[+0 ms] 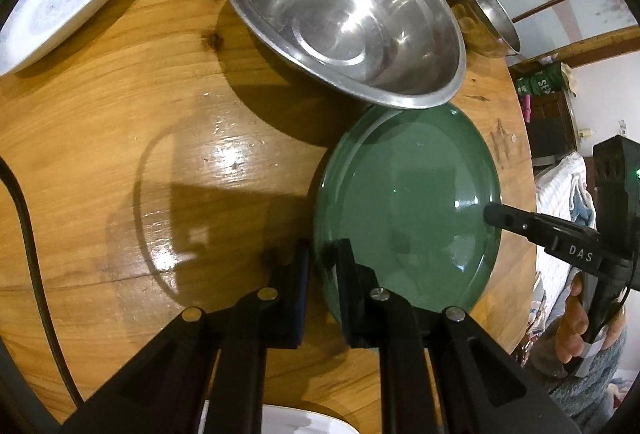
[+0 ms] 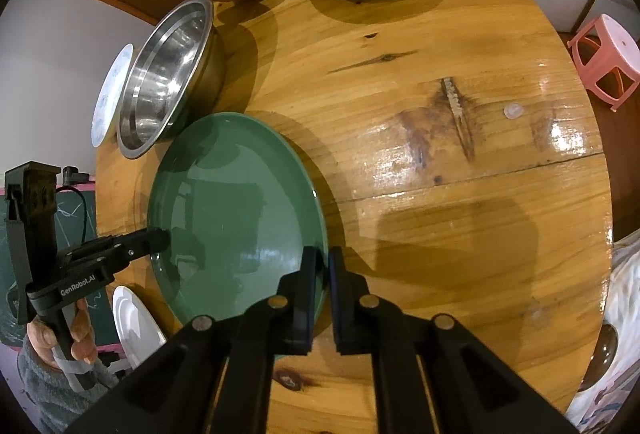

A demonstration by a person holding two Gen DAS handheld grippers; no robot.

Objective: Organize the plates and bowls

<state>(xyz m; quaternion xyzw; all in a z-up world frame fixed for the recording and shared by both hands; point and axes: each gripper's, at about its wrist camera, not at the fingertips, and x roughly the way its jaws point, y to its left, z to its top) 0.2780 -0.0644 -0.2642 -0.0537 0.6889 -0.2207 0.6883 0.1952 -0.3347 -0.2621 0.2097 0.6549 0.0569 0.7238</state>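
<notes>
From the left wrist, the left gripper (image 1: 322, 254) pinches the near rim of the round green ceramic plate (image 1: 412, 202) on the round wooden table (image 1: 120, 114), just beside the wide stainless-steel bowl (image 1: 344, 10). From the right wrist, the right gripper (image 2: 322, 262) clamps that plate's opposite edge.

**Around the wooden table**

A round wooden table (image 2: 460, 194) shows knots, a dark scuff and glossy glare. A small clear disc (image 2: 513, 111) lies on it near the far edge. Beyond the rim a pink plastic stool (image 2: 604, 62) stands on the floor. A black cable (image 1: 28, 254) curves over the table's left side.
</notes>
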